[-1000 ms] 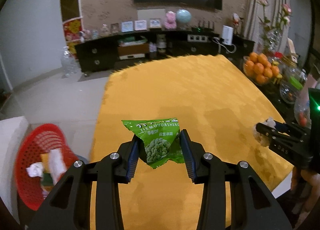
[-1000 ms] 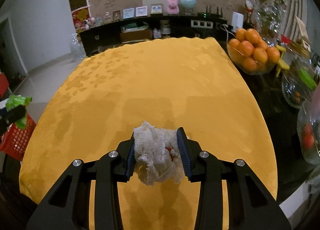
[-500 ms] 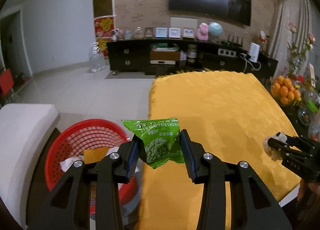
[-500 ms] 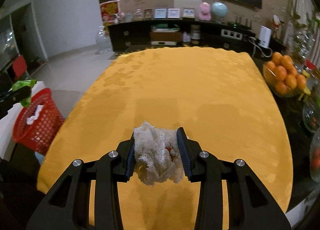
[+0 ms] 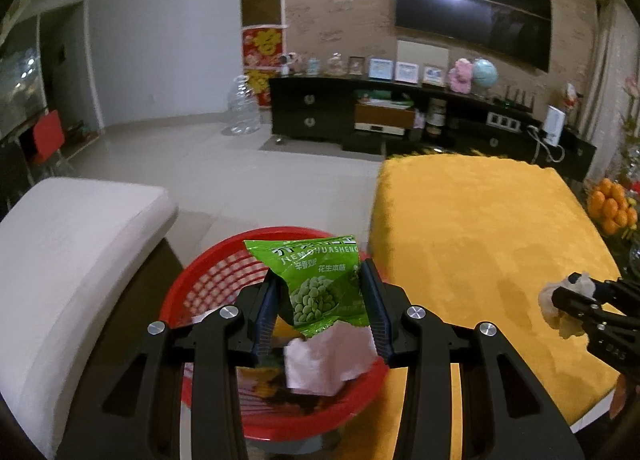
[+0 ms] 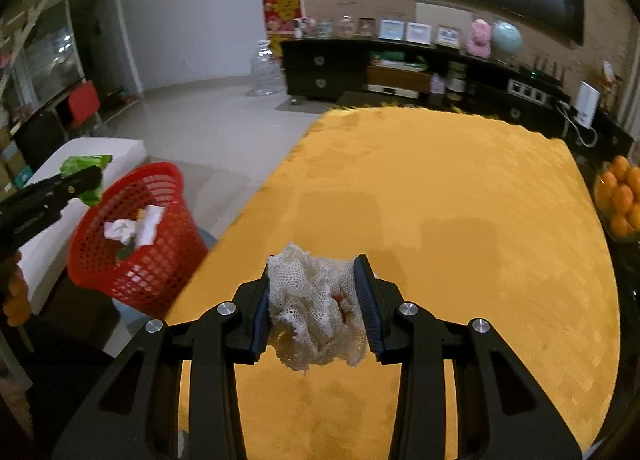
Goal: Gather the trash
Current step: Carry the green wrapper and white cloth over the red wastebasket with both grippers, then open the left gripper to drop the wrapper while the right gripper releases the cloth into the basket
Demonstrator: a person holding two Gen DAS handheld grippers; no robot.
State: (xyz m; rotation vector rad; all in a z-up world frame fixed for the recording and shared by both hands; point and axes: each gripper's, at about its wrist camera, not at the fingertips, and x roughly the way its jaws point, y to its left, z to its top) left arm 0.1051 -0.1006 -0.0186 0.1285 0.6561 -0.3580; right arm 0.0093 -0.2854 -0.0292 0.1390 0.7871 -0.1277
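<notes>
Yellow desk [image 6: 440, 200] beside red basket [image 5: 224, 264]: my left tongs [image 5: 320, 300] clamp the snack packet [image 5: 316, 284] above it, right tongs [image 6: 316, 308] clamp netting [image 6: 316, 312] (light packet might flutter past the rim

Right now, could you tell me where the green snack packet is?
The green snack packet is clamped in the left gripper, held above the red basket that stands off the yellow table's left edge.

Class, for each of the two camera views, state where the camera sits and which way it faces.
Left wrist: behind the left gripper, aimed down over the red plastic mesh basket; its fingers clamp a green snack packet.
Right wrist: behind the right gripper, facing across the yellow tablecloth; fingers clamp a white mesh wad.
Shared: basket, tablecloth, each other's gripper.
</notes>
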